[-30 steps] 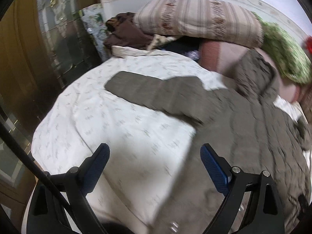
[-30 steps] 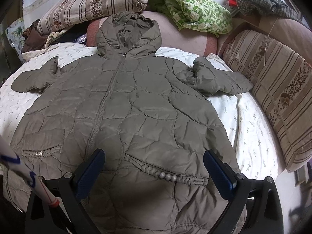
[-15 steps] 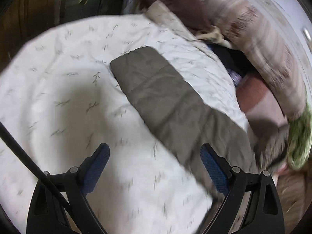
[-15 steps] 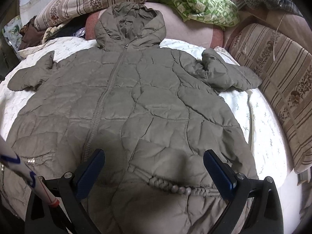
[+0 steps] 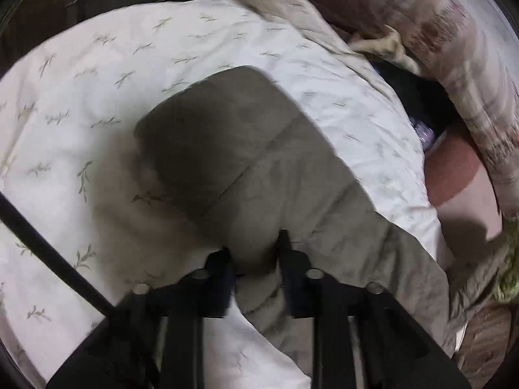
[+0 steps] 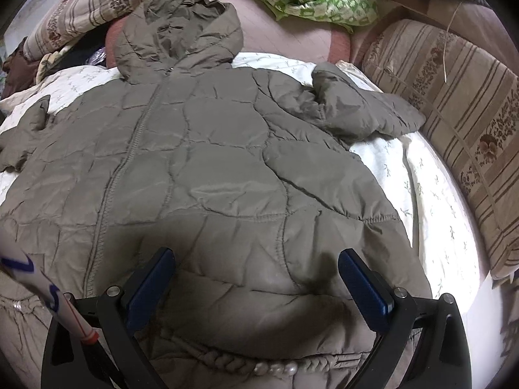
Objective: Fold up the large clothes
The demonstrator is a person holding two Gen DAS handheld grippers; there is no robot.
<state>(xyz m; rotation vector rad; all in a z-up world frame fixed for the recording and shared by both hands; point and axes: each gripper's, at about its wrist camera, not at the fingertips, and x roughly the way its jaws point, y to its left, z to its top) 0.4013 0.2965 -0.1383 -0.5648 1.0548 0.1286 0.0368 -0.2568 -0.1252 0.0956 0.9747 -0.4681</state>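
- Quilted olive-brown jacket (image 6: 207, 168) lies front side up, zip closed, spread flat on the bed (image 6: 431, 194).
- Long axis of the jacket runs straight away from the right gripper (image 6: 256, 288): hem nearest the fingers, hood (image 6: 175, 35) at the far end, resting against the pillows (image 6: 454, 107).
- Left sleeve (image 5: 246, 162), seen in the left wrist view, extends forward and slightly leftward from the left gripper (image 5: 254, 261); its cuff is the far end, its shoulder end passes back and to the right of the fingers.
- Left gripper fingers are drawn narrow, with a bunch of sleeve fabric pinched between them. The grip sits partway along the sleeve, not at the cuff.
- Right gripper fingers stand wide apart, holding nothing, poised over the lower front panel just beyond the pearl-trimmed pocket (image 6: 275, 368). Contact with the fabric cannot be confirmed.
- Right sleeve (image 6: 363, 113) lies far ahead and to the right of the right fingers, bent, cuff pointing outward toward the striped cushion.
- Judgement: the left gripper is the nearer and only engaged hand, so the coming move is likely to carry the left sleeve across the jacket's long axis onto the chest.
- Risk: padded, slippery shell fabric may slide out of a mid-sleeve pinch.
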